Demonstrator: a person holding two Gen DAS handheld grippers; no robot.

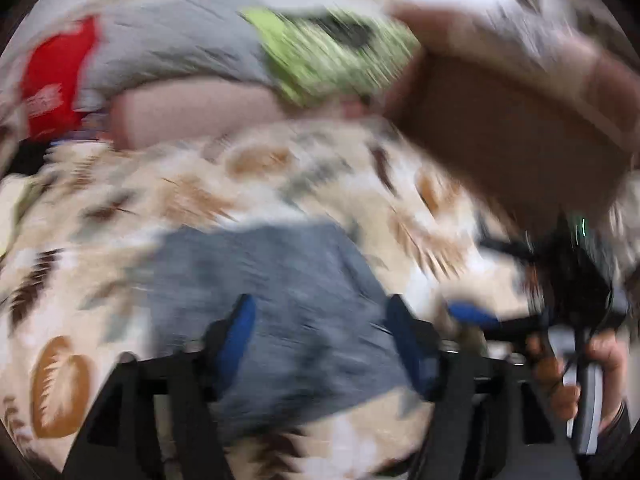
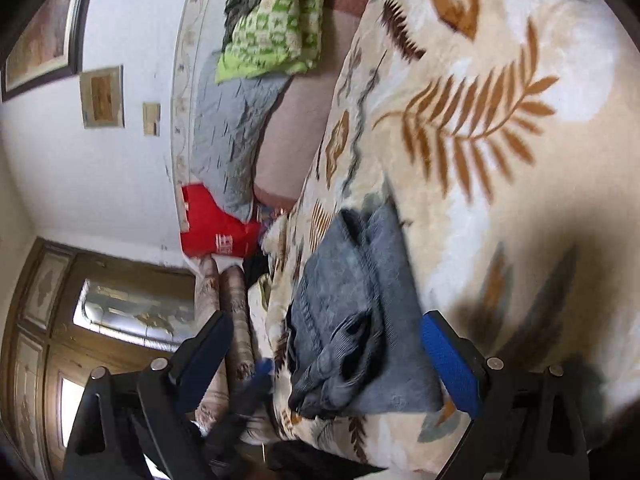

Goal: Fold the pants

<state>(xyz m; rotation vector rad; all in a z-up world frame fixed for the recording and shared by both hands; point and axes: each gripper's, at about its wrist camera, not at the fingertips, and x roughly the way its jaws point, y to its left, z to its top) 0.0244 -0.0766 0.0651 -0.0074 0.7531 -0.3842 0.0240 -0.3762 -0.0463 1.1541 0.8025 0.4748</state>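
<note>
The pants point(image 2: 352, 304), blue-grey denim, lie in a folded stack on the bed point(image 2: 520, 160), near its edge, on a cream blanket point(image 1: 280, 176) printed with brown fern leaves.

Left gripper point(image 1: 320, 332): the fingers point(image 1: 236, 336) stand apart with their blue pads on either side of the pants. The pads do not press the cloth. This view is heavily blurred, so finer detail of the contact cannot be told.

Right gripper point(image 2: 332, 364): the fingers point(image 2: 448, 364) are spread wide, one pad over the blanket beside the pants and the other out past the bed edge. The folded stack sits between them, untouched by either pad.

In the left wrist view, the right gripper appears at the right margin, with a hand point(image 1: 576, 376) wrapped around its handle.

At the head of the bed lie a green patterned cloth point(image 2: 272, 24), a grey pillow point(image 2: 232, 136) and a red bag point(image 2: 212, 228). Framed pictures point(image 2: 44, 36) hang on the white wall.
</note>
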